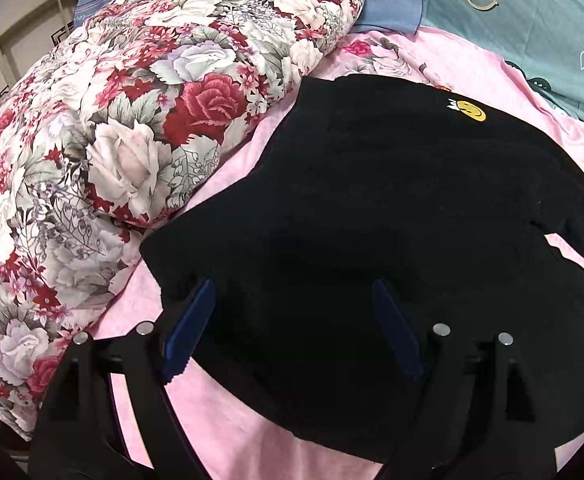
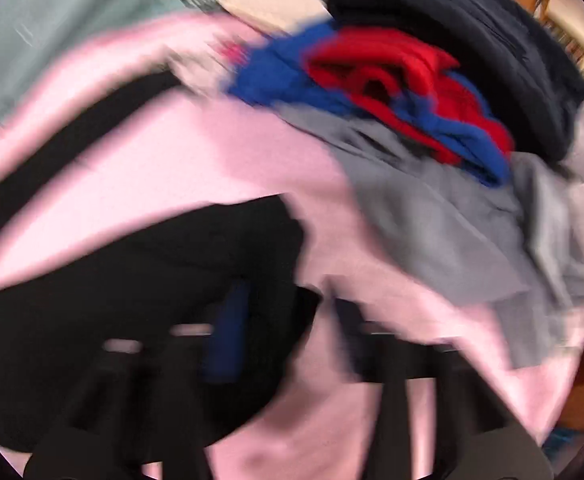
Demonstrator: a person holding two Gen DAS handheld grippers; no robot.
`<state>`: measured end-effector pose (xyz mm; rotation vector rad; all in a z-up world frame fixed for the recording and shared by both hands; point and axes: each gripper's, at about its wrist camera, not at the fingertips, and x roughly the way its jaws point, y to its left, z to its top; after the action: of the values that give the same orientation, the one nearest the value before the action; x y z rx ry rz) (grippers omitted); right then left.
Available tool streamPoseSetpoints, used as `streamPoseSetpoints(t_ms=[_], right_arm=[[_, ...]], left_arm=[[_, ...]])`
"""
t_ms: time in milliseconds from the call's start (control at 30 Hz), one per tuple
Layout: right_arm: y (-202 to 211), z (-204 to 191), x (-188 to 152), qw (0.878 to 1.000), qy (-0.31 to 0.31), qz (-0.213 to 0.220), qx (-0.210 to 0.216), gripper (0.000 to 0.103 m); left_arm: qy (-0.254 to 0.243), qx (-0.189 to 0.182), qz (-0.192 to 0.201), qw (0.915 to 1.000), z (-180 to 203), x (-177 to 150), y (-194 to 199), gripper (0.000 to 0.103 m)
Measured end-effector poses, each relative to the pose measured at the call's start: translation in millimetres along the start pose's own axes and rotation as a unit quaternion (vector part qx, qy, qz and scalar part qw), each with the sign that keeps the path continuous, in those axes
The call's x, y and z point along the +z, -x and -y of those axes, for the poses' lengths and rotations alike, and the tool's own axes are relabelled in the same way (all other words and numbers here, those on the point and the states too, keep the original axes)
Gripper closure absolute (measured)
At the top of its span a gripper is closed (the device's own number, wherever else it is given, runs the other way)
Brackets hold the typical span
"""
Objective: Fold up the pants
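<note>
On the sheet (image 1: 220,412) my left gripper (image 1: 292,292) hung wide over the pants (image 1: 372,208), so I'd pinch an edge squarely (right gripper (image 2: 288,312) too blurred to tell).

Even soft light, fisheye-bent edges; left view sharp, right view motion-blurred.

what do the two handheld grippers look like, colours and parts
The left gripper has a black frame, round silver pins on its linkage arms, and two flat dark blue finger pads with a toothed lower edge. The right gripper is motion-blurred: black frame, one dark blue pad, pale spots like pins. No cables or sleeves show.
</note>
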<state>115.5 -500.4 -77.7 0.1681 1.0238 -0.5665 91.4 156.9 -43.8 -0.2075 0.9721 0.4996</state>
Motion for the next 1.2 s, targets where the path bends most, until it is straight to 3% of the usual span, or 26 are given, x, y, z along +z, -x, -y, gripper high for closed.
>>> streamPoseSetpoints(t_ms=[33, 67, 133, 300, 400, 500, 567, 633, 700, 800, 900, 967, 1100, 1200], right_arm=[[3.9, 0.8, -1.0, 0.999, 0.005, 0.022, -0.036, 0.019], [7.8, 1.2, -1.6, 0.998, 0.007, 0.031, -0.051, 0.019], [15.7, -2.0, 0.7, 0.997, 0.002, 0.041, -0.061, 0.019], [56.9, -25.8, 15.4, 0.988, 0.022, 0.127, -0.09, 0.019], [73.7, -15.2, 32.3, 0.984, -0.038, 0.154, -0.082, 0.008], [70.6, 7.4, 48.0, 0.983, -0.118, 0.129, -0.052, 0.007], [72.4, -0.5, 55.2, 0.985, -0.114, 0.126, 0.01, 0.007], [70.4, -32.2, 69.0, 0.989, -0.048, 0.104, 0.096, 0.007], [69.8, -78.3, 85.2, 0.976, 0.012, 0.097, 0.193, 0.007], [66.0, -151.3, 103.9, 0.952, 0.085, 0.091, 0.279, 0.007], [50.9, -223.0, 112.0, 0.935, 0.122, 0.043, 0.33, 0.007], [47.2, -263.1, 111.6, 0.924, 0.155, 0.025, 0.348, 0.007], [46.5, -318.9, 113.3, 0.907, 0.212, 0.031, 0.361, 0.007], [42.9, -356.3, 114.8, 0.883, 0.274, 0.023, 0.38, 0.007]], left_arm=[[-0.001, 0.004, 0.001, 1.0, -1.6, 2.6, -0.8, 0.021], [-0.001, 0.007, 0.002, 1.0, -2.4, 5.6, -2.0, 0.021], [-0.005, 0.011, 0.01, 0.9999, -6.5, 9.9, 2.8, 0.021], [-0.012, 0.019, 0.033, 0.9992, -14.7, 30.7, 9.5, 0.02], [-0.02, 0.005, 0.042, 0.9989, -13.6, 47.7, 9.1, 0.019], [-0.023, -0.017, 0.046, 0.9986, -12.1, 62.3, 6.5, 0.016], [-0.023, -0.035, 0.043, 0.9982, -11.0, 70.6, 2.4, 0.016], [-0.03, -0.049, 0.044, 0.9974, -7.1, 78.8, -1.8, 0.016], [-0.036, -0.057, 0.046, 0.9967, -2.9, 87.0, -6.8, 0.016], [-0.039, -0.056, 0.074, 0.9949, 3.6, 103.5, -17.0, 0.013], [-0.045, -0.038, 0.077, 0.9953, 8.5, 123.1, -37.1, 0.012], [-0.024, -0.065, 0.048, 0.9964, 3.0, 134.7, -56.7, 0.012], [0.009, -0.079, 0.01, 0.9968, -4.5, 144.4, -86.3, 0.012], [0.014, -0.078, 0.003, 0.9968, -3.0, 148.5, -99.9, 0.012]])
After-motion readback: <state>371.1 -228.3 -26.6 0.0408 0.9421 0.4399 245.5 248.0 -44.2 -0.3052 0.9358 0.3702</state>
